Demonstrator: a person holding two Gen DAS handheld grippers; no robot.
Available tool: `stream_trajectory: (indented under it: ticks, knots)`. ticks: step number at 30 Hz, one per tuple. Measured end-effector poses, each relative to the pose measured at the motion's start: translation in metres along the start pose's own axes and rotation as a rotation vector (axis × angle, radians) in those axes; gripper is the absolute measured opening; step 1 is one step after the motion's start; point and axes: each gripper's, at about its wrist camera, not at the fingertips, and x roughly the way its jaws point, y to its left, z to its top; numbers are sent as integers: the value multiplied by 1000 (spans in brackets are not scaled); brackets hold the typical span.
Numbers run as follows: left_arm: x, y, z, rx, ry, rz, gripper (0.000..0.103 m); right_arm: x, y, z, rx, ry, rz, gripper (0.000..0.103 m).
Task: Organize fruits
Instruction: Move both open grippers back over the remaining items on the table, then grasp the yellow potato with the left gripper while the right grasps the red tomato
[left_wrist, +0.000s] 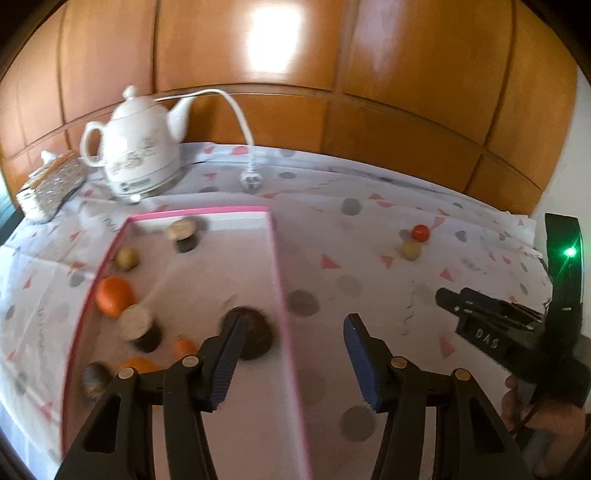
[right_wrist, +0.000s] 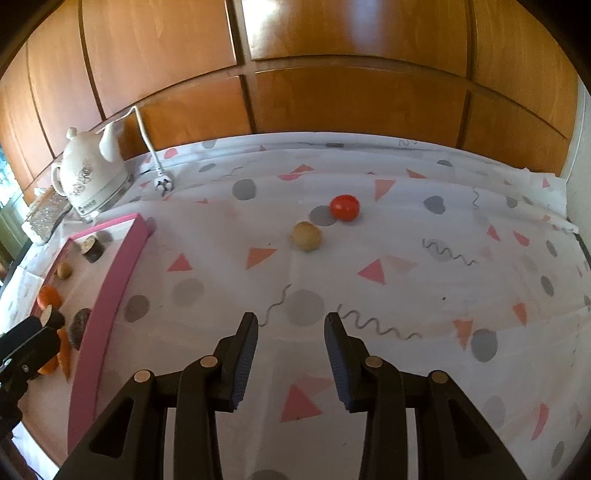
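Observation:
A pink-rimmed tray (left_wrist: 275, 258) lies on the patterned cloth and holds several pieces: an orange fruit (left_wrist: 113, 295), a dark round piece (left_wrist: 255, 338), a small tan ball (left_wrist: 126, 257) and cut dark pieces. My left gripper (left_wrist: 291, 325) is open and empty, straddling the tray's right rim. A red ball (right_wrist: 344, 207) and a tan ball (right_wrist: 306, 236) lie on the cloth outside the tray; they also show in the left wrist view, red (left_wrist: 420, 233) and tan (left_wrist: 411, 250). My right gripper (right_wrist: 291, 325) is open and empty, well short of them.
A white teapot (left_wrist: 136, 147) with a white cord and plug (left_wrist: 251, 181) stands at the back left, beside a glittery box (left_wrist: 50, 186). Wooden panels rise behind the table. The tray's pink wall (right_wrist: 110, 295) lies left of my right gripper.

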Motion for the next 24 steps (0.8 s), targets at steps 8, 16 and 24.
stream_trajectory:
  ticks: [8, 16, 24]
  knots:
    - [37, -43, 21, 66, 23, -29, 48, 8, -19, 16, 7, -9, -38, 38]
    - [76, -73, 39, 90, 54, -75, 47, 25, -40, 36, 20, -3, -46, 38]
    - [109, -91, 52, 91, 72, -101, 47, 42, -50, 62, 6, -9, -23, 38]
